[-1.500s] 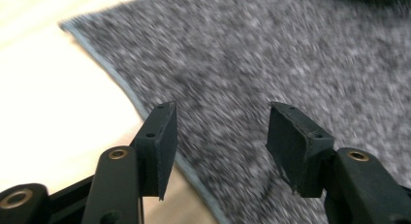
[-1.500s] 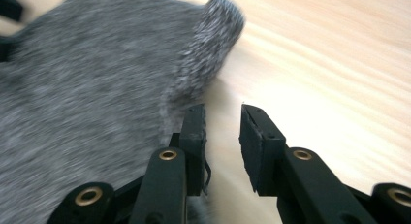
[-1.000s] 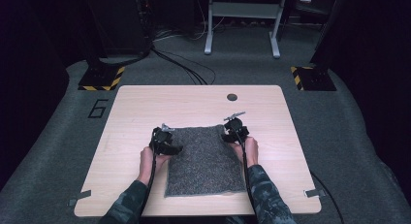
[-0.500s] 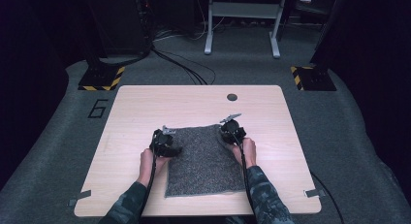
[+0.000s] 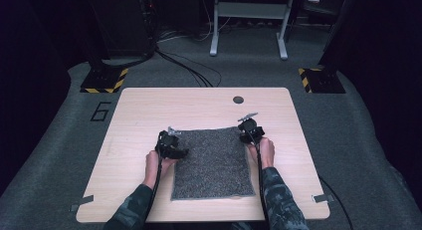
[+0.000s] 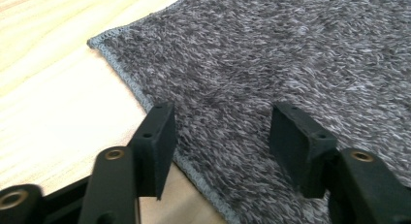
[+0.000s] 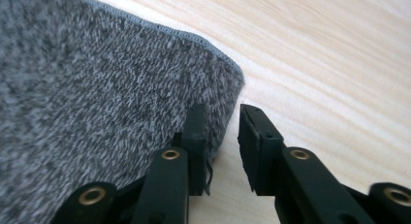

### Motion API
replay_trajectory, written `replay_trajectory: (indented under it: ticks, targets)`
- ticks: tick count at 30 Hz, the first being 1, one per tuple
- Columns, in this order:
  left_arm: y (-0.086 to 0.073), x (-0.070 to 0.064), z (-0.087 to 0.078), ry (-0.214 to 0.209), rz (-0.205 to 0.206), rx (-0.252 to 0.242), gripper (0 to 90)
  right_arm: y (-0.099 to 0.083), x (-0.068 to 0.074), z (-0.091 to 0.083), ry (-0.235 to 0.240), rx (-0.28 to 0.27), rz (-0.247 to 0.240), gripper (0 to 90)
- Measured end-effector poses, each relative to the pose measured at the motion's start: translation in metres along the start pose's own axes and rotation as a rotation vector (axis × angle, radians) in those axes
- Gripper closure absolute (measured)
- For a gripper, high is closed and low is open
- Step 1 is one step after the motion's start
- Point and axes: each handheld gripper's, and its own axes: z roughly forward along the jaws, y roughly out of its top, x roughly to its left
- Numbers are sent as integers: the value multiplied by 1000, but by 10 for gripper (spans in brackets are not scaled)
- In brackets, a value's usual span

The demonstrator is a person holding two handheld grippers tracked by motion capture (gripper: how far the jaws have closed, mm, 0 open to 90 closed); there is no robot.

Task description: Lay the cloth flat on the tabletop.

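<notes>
Presently the grey mat [image 5: 213,163] lies flat on the wooden table [image 5: 134,115]. Left gripper [image 6: 220,136] straddles the mat's left hem, jaws wide apart. Right gripper [image 7: 222,136] stands at its far right corner, jaws narrowly apart, clamping nothing.

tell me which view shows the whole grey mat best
The high view: the grey mat lies flat on the wooden table with all four edges visible. The left gripper view shows one far corner and its stitched edge; the right gripper view shows another corner at close range.
</notes>
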Motion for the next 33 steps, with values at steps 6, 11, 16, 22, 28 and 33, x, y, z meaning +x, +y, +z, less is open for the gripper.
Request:
replay_trajectory:
  ticks: [6, 11, 16, 22, 28, 33]
  targets:
    - [6, -2, -5, -35, 7, -27, 358, 0, 3, -12, 91, -50, 33, 691]
    - [6, -3, 5, -55, 5, -6, 336, -5, 13, 7, 81, 20, -14, 696]
    - [9, -12, 13, -38, 44, 11, 316, -8, 0, 6, 5, 36, 14, 669]
    - [13, -16, 6, -45, 37, -37, 261, -15, 9, -31, 99, -21, 28, 532]
    - [13, -18, 17, -45, 47, 23, 260, -36, 48, -25, 173, 12, -48, 382]
    - [18, -23, 24, -32, 49, 8, 252, -50, 39, -23, 192, -3, -13, 317]
